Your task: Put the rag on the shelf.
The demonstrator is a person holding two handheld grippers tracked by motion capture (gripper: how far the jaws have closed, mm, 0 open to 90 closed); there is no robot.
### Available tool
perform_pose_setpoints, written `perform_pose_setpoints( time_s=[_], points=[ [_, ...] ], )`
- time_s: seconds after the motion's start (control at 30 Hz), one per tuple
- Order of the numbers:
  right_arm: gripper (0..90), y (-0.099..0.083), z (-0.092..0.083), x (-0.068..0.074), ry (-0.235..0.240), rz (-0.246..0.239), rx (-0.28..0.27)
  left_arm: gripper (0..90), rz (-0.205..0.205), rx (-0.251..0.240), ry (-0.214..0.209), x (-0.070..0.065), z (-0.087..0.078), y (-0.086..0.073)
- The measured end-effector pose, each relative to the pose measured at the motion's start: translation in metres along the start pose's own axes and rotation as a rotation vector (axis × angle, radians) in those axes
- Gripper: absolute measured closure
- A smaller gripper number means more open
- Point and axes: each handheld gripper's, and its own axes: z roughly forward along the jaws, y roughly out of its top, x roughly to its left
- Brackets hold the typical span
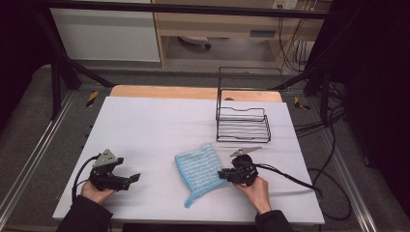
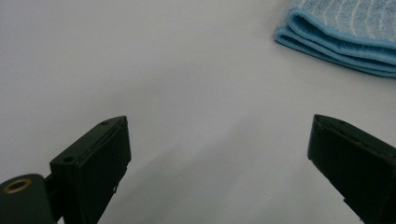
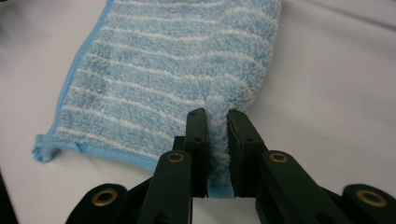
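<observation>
Right gripper (image 3: pixel 217 140) has its jaws pinched on the near edge of the folded blue striped cloth (image 3: pixel 173 79), which lies flat on the white table (image 1: pixel 145 125) just before the person. Left gripper (image 1: pixel 126 180) rests to the left with jaws wide, holding nothing. Judgement: lift slowly, keeping every layer in the pinch; wire rack (image 1: pixel 242 123) stands beyond.

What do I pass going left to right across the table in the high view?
Left gripper, open on the bare table → folded blue striped cloth → right gripper, shut on the cloth's edge. The black wire rack stands farther back.
</observation>
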Motion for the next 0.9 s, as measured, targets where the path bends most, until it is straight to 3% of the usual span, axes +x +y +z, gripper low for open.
perform_pose_setpoints(
  time_s=[0.1,0.27,0.4,0.63,0.9],
  points=[
    [79.9,-0.005,-0.004,0.005,-0.003,0.025,0.003,5.9,-0.002,0.001,-0.002,0.000,0.000,0.000],
    [74.6,-0.011,-0.003,0.007,-0.026,0.019,-0.013,5.9,-0.004,0.004,-0.005,-0.001,0.000,0.000],
    [60.3,-0.011,-0.005,0.001,-0.010,-0.010,-0.049,5.9,-0.003,0.004,-0.005,-0.001,0.000,0.001],
    [32.9,-0.009,-0.013,-0.003,-0.022,-0.123,-0.146,5.9,0.001,0.009,-0.008,-0.006,0.002,0.004],
    [17.1,-0.006,-0.018,-0.005,-0.030,-0.157,-0.187,6.0,-0.003,0.020,0.010,-0.018,0.007,0.013]
  ],
)
